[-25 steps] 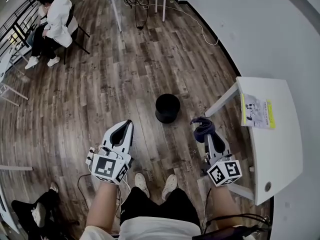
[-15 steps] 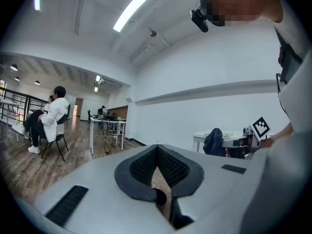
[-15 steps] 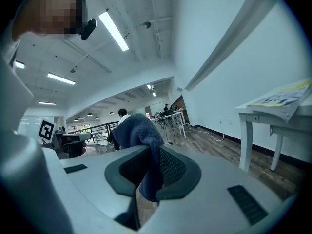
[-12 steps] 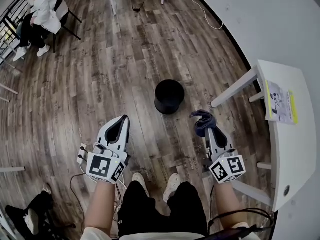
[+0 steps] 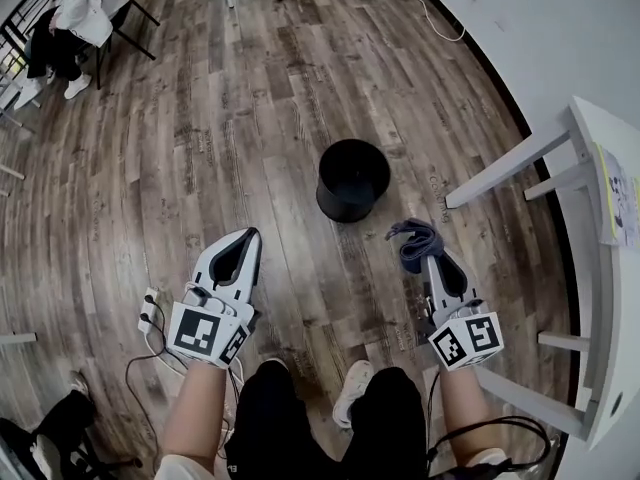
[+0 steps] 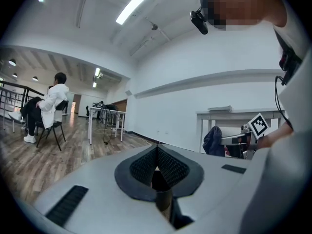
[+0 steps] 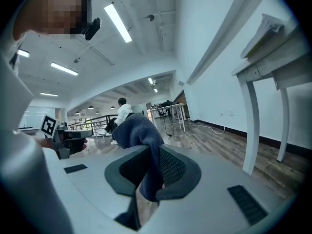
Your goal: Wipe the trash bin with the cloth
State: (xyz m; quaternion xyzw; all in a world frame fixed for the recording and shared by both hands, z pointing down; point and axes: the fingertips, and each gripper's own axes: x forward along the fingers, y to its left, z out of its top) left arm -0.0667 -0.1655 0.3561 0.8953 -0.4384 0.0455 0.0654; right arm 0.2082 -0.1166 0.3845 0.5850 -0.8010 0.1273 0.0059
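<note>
A black round trash bin (image 5: 352, 179) stands upright on the wooden floor ahead of me, between the two grippers. My right gripper (image 5: 425, 258) is shut on a dark blue cloth (image 5: 412, 242), which bunches above its jaws (image 7: 139, 130) and hangs down between them. The right gripper is to the right of the bin and nearer to me, apart from it. My left gripper (image 5: 243, 240) is shut with nothing in it, its tips meeting (image 6: 157, 150); it is left of the bin and nearer to me.
A white table (image 5: 606, 268) with slanted legs stands at the right, close to my right gripper. A person (image 5: 72, 13) sits on a chair at the far left. Cables (image 5: 150, 318) lie on the floor by my left arm. A white wall runs along the right.
The view has shifted: the bin now sits a little further right, the table has slid toward the right edge. Both grippers keep their places and the cloth stays held.
</note>
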